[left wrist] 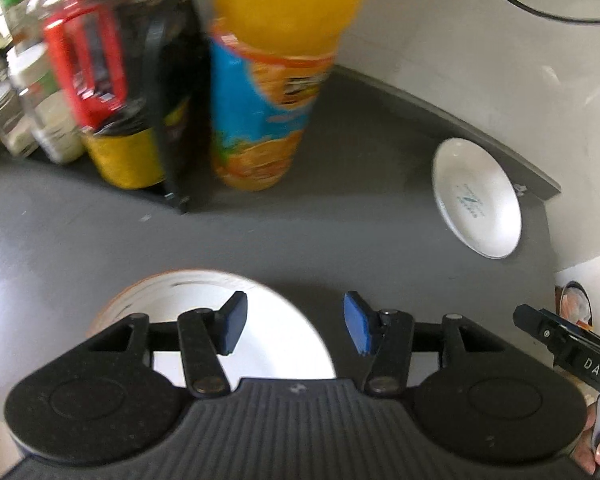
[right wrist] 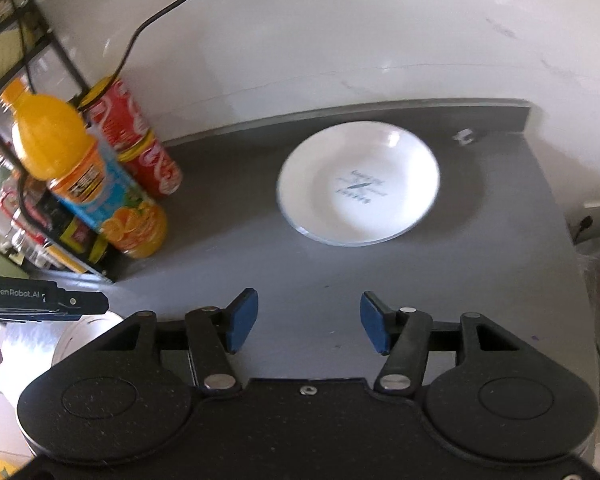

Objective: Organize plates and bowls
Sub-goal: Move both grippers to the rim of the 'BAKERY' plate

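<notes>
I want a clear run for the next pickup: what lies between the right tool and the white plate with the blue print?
Only bare grey countertop lies between the right tool and the plate, seen from the right wrist.

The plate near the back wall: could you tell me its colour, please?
White plate with bluish centre print; clearest in the right wrist view.

Black hand-held gripper (left wrist: 296, 322); blue pads (left wrist: 233, 322); silver screws

two wrist views close above the grey counter (left wrist: 360, 208), angled down, sharing the printed plate (right wrist: 358, 182)
</notes>
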The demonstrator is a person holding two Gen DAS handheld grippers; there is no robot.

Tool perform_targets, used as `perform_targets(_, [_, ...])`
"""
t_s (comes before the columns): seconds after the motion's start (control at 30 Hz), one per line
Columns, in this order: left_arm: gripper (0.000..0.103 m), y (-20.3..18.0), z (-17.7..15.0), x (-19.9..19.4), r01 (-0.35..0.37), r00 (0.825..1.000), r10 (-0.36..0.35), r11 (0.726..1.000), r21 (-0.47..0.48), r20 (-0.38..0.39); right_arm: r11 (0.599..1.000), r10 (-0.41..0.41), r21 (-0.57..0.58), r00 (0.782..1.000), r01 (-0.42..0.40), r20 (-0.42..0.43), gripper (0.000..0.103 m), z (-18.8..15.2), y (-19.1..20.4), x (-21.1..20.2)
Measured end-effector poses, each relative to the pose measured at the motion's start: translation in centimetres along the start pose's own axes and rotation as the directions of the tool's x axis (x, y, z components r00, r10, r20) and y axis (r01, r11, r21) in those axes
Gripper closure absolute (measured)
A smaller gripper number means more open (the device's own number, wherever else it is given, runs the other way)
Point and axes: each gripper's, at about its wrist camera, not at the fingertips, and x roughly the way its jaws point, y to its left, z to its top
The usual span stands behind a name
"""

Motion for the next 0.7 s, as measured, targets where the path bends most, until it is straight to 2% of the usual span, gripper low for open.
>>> perform_targets(0.27, [0.051,-4.6,1.4,2.3,0.025,1.000,-0.025,0.998,0.060,0.001,0.998,-0.033,0.052,0.999,0.032,0.014,0.043,0.8,-3.6,0.3])
perform_targets(0.53, [0.051,-7.7,2.9,5.3,0.084,0.996,-0.085,0.992,0.090,0.011,0.995,-0.005,0.102,1.000,0.005,-0.001,0.044,1.5,-6.3,2.3])
perform_targets(0.7, [0.051,-9.1,3.5,7.1,0.070,0.997,-0.071,0.995,0.076,0.015,0.990,0.036,0.137,0.999,-0.037,0.012,0.047,2.2,-7.3,3.4])
